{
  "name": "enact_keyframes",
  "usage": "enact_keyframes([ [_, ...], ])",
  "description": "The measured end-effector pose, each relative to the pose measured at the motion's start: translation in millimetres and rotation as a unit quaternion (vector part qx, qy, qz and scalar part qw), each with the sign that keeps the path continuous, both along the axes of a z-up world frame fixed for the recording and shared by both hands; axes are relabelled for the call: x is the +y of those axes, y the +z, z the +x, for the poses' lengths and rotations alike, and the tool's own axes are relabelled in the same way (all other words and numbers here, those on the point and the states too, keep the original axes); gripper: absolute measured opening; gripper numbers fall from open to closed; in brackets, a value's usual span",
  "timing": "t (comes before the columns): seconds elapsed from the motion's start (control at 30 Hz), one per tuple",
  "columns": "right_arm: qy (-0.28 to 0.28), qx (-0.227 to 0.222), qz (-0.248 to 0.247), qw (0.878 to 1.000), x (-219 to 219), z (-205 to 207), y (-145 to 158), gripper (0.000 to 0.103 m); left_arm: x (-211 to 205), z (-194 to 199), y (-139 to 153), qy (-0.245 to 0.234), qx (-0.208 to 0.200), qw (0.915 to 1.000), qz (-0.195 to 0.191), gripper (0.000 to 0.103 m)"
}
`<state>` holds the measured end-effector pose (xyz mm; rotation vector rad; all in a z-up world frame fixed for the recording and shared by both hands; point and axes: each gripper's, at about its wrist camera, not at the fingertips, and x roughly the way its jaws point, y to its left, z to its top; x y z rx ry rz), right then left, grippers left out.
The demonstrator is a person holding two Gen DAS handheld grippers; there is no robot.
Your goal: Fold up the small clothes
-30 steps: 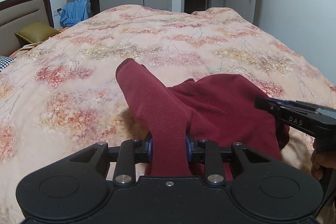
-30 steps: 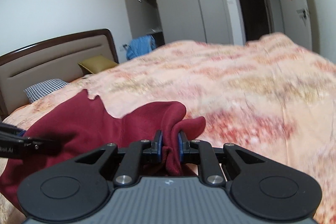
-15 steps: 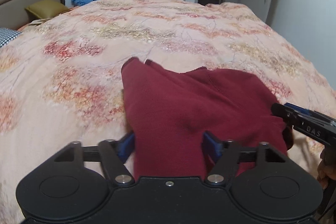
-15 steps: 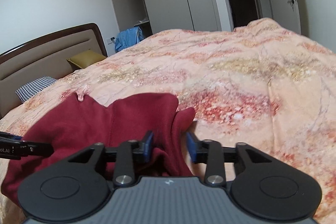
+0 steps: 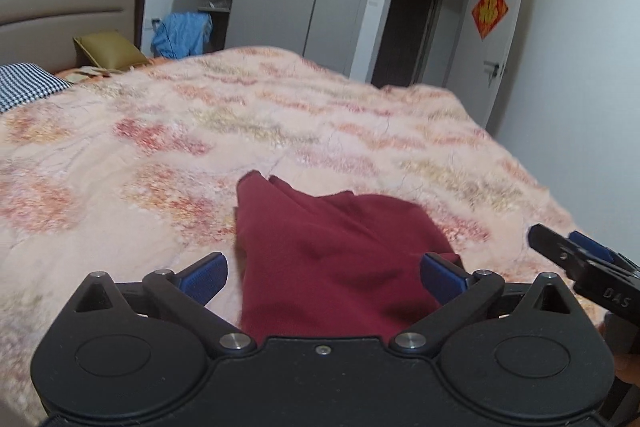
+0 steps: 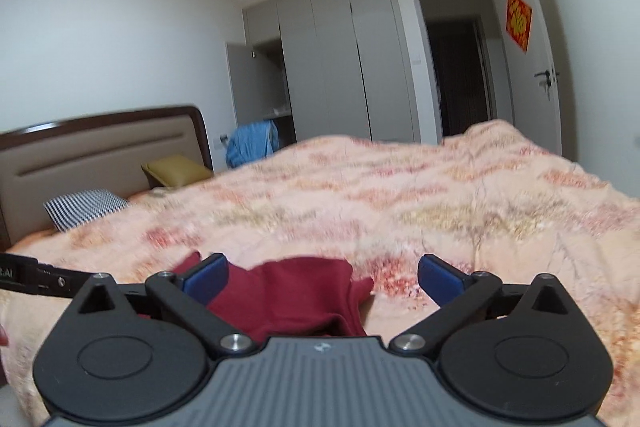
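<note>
Wide quilt (image 5: 168, 147), maroon garment (image 5: 336, 251) near edge

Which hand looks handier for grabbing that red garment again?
Probably left: the red garment fills the gap between the left gripper's opening fingers; the right gripper sees only its edge.

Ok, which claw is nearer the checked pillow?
Left. The left claw, jaws opening over the maroon garment, is on the side of the checked pillow; the right claw, also opening, sits beyond it, farther off.
</note>
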<state>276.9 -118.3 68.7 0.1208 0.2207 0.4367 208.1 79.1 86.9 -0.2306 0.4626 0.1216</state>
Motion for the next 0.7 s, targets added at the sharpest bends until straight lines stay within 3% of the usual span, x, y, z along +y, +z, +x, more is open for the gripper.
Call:
enact_keyframes([
  [0.3, -0.011, -0.040, 0.013, 0.999, -26, -92, 17, 0.103, -11, -93, -1, 0.023, -0.040, 0.9988, 0.016, 0.102],
  [0.53, -0.028, -0.032, 0.010, 0.999, -34, -158, -13, 0.103, -17, -143, -34, 0.037, -0.056, 0.9977, 0.007, 0.102],
  [0.7, -0.049, -0.046, -0.004, 0.998, -33, -190, -31, 0.103, -18, -155, -50, 0.031, -0.037, 0.9986, 0.018, 0.102],
])
